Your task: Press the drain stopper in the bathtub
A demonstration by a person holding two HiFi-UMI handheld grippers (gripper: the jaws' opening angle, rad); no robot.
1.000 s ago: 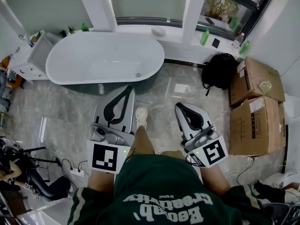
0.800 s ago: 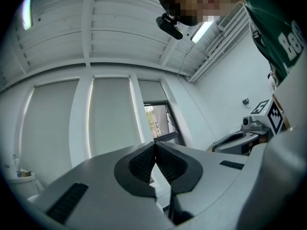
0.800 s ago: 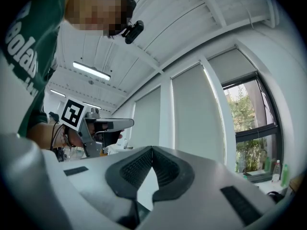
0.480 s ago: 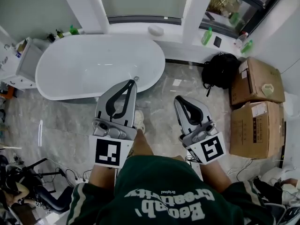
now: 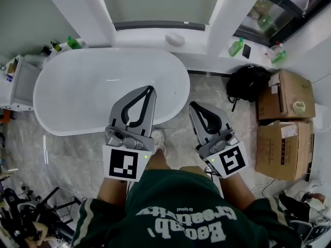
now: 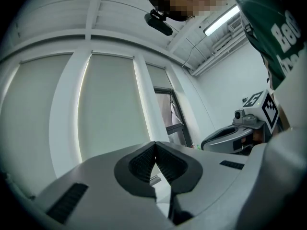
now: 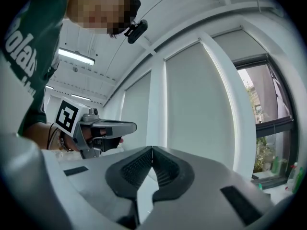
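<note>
A white oval bathtub (image 5: 93,87) lies along the window wall in the head view. My left gripper (image 5: 150,89) reaches over the tub's right end with its jaws shut and nothing between them. It covers the place where the small drain stopper showed before, so the stopper is hidden now. My right gripper (image 5: 192,106) hangs over the marble floor just right of the tub, also shut and empty. In the left gripper view the left gripper (image 6: 154,144) has its ridged pads pressed together against the window, and the right gripper (image 7: 152,148) shows the same in its own view.
A black backpack (image 5: 251,89) and two cardboard boxes (image 5: 287,94) stand on the floor at the right. Green bottles (image 5: 236,47) sit on the window ledge. A white cabinet (image 5: 20,84) stands left of the tub. My shoe (image 5: 158,138) is between the grippers.
I have come closer to the tub. Both grippers moved forward; the left one's tip went from the floor beside the tub to over its right end, covering the drain.
</note>
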